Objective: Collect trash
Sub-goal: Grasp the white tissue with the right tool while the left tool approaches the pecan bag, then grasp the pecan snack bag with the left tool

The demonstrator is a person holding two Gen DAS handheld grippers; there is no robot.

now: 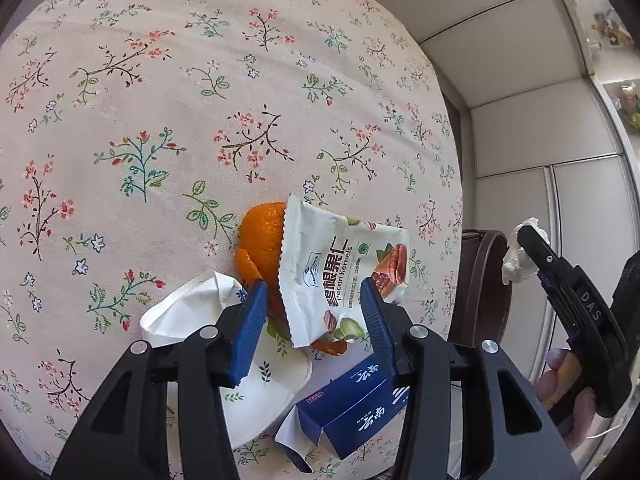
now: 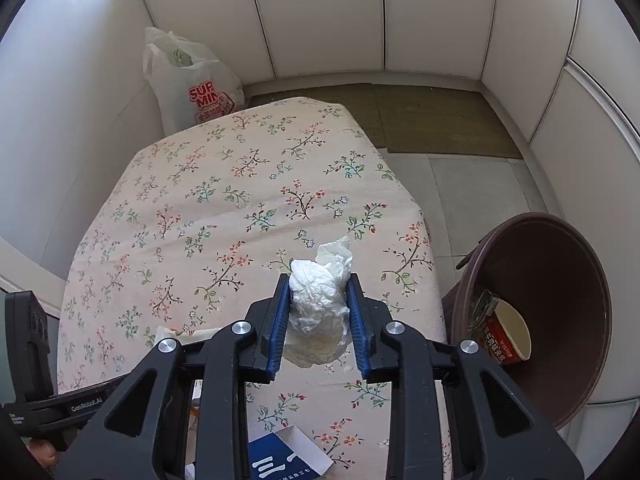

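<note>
Crumpled white tissue (image 2: 318, 300) clamped between the blue pads of the right hand-held gripper (image 2: 318, 320), raised above the floral-clothed table (image 2: 240, 200) near its right edge; same tissue (image 1: 520, 256) visible from the left wrist view, pinched at the tip of that hand-held gripper (image 1: 532, 246) beyond the table rim. Left hand-held gripper (image 1: 314, 320) spread wide, holding nothing, fingers straddling the pecan kernel packet (image 1: 340, 272) from above; contact with the packet not determinable. Packet lying partly over orange peel (image 1: 260, 240), with a further scrap of peel showing at its lower corner. White paper with leaf print (image 1: 192, 312) just left of the peel, partly under the left finger (image 1: 252, 328). Opened blue carton (image 1: 352, 408) lying flat beside the paper, near the table's front edge; also seen in the right wrist view (image 2: 280, 460). Brown bin (image 2: 552, 300) standing on the floor just off the table's right side, containing a red instant noodle cup (image 2: 508, 340) tipped on its side. White plastic shopping bag (image 2: 188, 84) with red lettering upright on the floor at the far left corner of the table. Dark mat (image 2: 420, 120) along the base of the far wall panels.
</note>
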